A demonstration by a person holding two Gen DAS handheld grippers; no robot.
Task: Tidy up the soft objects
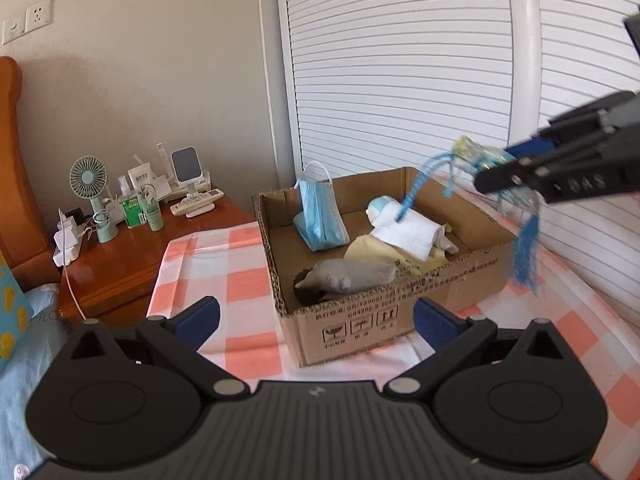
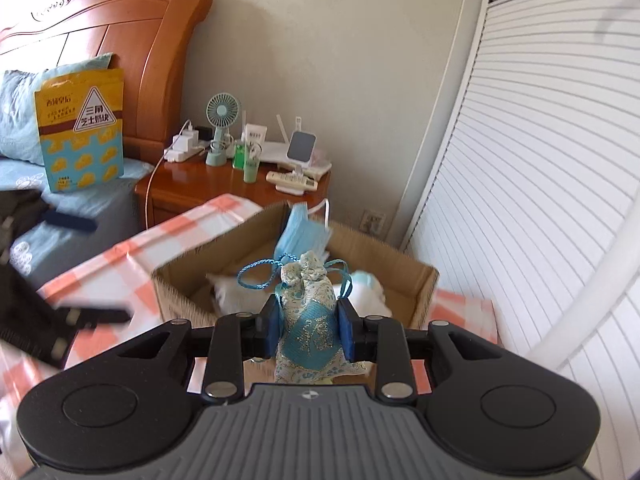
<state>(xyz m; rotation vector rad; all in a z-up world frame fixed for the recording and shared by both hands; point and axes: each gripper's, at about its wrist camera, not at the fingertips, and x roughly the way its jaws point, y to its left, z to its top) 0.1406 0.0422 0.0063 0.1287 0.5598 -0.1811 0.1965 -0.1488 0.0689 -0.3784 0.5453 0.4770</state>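
Blue and silver brocade covers the small pouch (image 2: 307, 320) that the right tongs (image 2: 307, 326) pinch between their blue pads (image 2: 269, 324), its gathered neck and blue cords pointing ahead of the tips. From the left wrist view the same pouch (image 1: 478, 155) hangs in the air with its tassel (image 1: 526, 256) dangling below the right tongs (image 1: 490, 178), above the far right corner of the cardboard box (image 1: 360, 320).

The left tongs (image 1: 316, 316) are spread wide and hold nothing; they hover just short of the box's near wall, over the table (image 1: 224, 264) with its orange-and-white checked cloth. In the right wrist view the left tongs (image 2: 96, 316) show as a blurred dark shape off to the left.

Inside the box, ahead of the left tongs, a grey pouch (image 1: 352, 276) lies against the near wall. Beyond it is a pale yellow cloth (image 1: 372, 250) with a folded white cloth (image 1: 412, 230) on top. A blue face mask (image 1: 320, 212) leans in the far left corner.

Further left of the tongs, a wooden nightstand (image 1: 128, 256) carries a small green fan (image 1: 90, 184).
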